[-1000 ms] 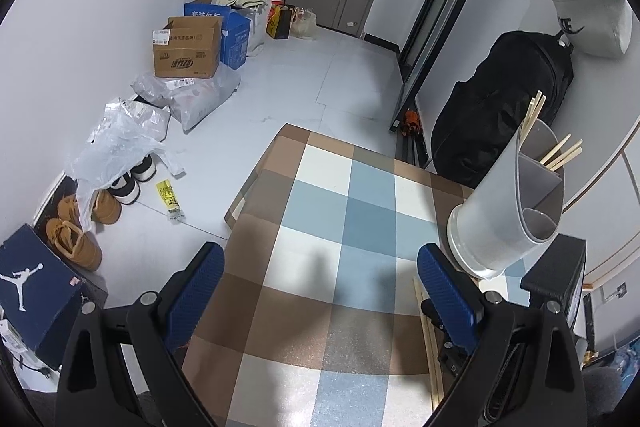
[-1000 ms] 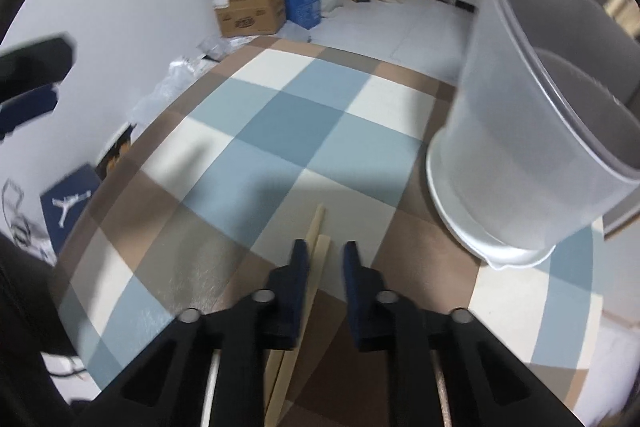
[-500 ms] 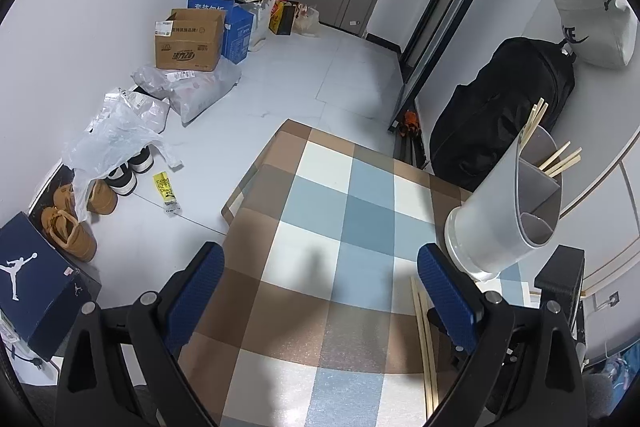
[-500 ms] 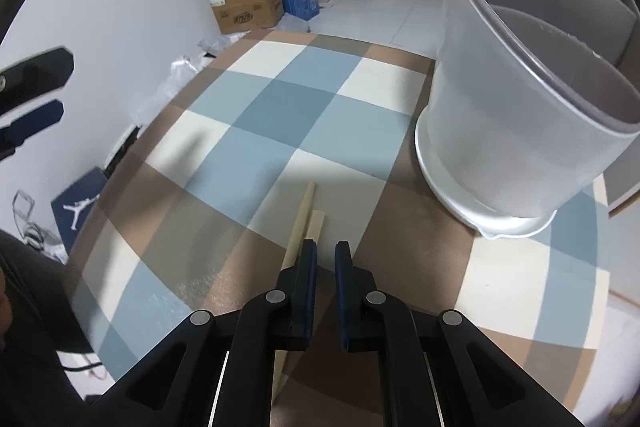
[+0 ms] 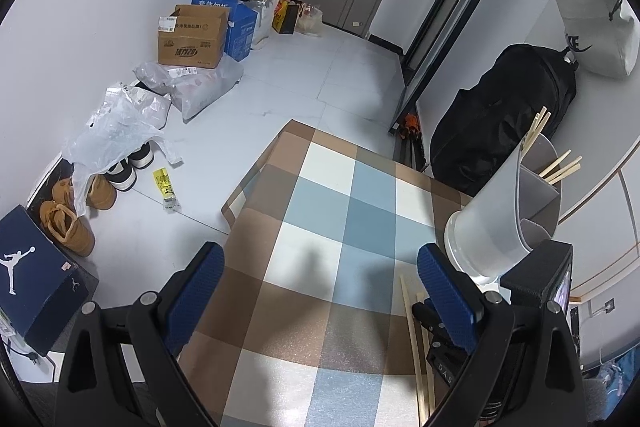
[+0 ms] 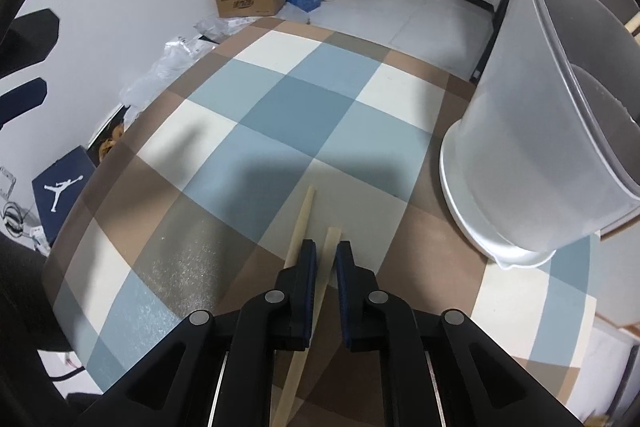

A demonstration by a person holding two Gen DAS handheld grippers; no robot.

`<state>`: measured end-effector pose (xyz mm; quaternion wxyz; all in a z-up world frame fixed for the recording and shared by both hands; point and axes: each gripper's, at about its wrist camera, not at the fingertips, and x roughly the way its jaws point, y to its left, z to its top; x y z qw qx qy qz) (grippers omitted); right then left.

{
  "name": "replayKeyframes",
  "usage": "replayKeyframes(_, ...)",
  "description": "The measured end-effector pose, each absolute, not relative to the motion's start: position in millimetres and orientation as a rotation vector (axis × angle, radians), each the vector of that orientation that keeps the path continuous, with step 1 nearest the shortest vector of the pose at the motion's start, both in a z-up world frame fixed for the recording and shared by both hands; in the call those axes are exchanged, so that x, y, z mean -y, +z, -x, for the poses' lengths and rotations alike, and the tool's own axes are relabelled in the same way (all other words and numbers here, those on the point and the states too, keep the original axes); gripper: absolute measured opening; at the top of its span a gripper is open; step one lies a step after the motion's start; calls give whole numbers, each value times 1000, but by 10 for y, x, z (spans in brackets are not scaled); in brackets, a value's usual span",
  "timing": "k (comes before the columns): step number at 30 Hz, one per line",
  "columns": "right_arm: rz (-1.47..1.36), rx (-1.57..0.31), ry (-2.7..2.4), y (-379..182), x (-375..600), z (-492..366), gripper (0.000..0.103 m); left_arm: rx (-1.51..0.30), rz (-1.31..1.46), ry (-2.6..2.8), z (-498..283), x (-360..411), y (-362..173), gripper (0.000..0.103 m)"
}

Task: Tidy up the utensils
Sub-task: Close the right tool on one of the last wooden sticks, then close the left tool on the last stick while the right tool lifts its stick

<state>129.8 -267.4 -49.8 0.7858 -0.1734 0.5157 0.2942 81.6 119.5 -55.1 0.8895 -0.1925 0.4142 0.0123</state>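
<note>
My right tongs have closed from a wider gap and now pinch one chopstick on the tabletop; next it goes into the holder. My left tongs stay spread, empty.

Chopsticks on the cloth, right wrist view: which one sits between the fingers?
The shorter-looking right chopstick, between the right gripper pads. The longer left chopstick lies outside, passing under the left finger.

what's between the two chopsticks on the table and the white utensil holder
Nothing: in the right wrist view only bare checkered tablecloth separates the chopsticks from the utensil holder. The right gripper is shut on one chopstick.
</note>
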Motion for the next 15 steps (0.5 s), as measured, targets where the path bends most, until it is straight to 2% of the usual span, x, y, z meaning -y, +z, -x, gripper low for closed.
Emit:
replayKeyframes(11,358,-1175,644,-502,2604,-1432,6,-868,400,22,-815,-1200,-565,94)
replayKeyframes(15,289,-1121,630,-378,2763,-1419,6,-885,419,13,-826,-1233,-616,94)
